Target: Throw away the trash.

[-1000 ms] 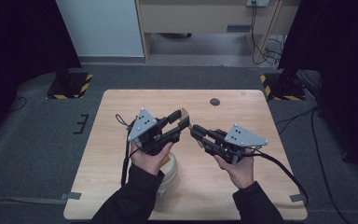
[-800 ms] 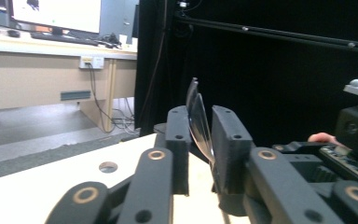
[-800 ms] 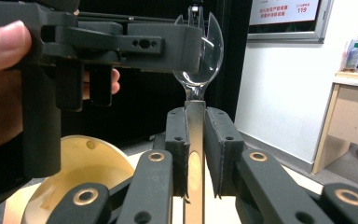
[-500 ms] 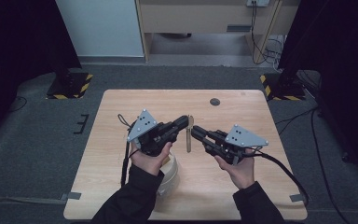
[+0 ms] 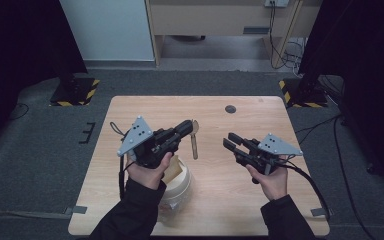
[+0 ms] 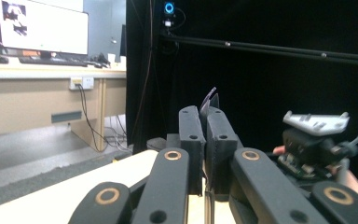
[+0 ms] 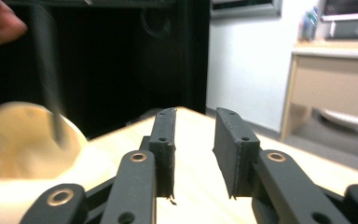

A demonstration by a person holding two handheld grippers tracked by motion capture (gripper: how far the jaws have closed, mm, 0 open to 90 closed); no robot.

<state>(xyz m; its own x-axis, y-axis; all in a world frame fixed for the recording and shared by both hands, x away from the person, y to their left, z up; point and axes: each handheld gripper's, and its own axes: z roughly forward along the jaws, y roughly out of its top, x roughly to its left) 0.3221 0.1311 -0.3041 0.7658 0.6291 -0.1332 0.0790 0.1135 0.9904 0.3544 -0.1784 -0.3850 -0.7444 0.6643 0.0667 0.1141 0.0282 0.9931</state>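
Observation:
My left gripper (image 5: 186, 126) is shut on a thin, flat wooden utensil (image 5: 194, 144), which hangs down from its jaws over the table's middle. In the left gripper view the jaws (image 6: 205, 112) are pressed together, and a thin dark tip (image 6: 210, 97) sticks out above them. My right gripper (image 5: 228, 140) is a hand's width to the right of the utensil. Its jaws (image 7: 195, 116) have just been opening and have nothing between them. A cream tub (image 5: 177, 187) sits under my left hand, its open top (image 7: 23, 140) seen in the right gripper view.
The wooden table (image 5: 220, 205) has a small dark round disc (image 5: 230, 109) near its far edge. Black stands with striped bases (image 5: 75, 92) flank the far corners. A cable (image 5: 312, 182) trails from the right gripper.
The grippers were tip to tip over the table's middle. The left one has closed on the utensil and risen slightly. The right one has let go and drawn back to the right.

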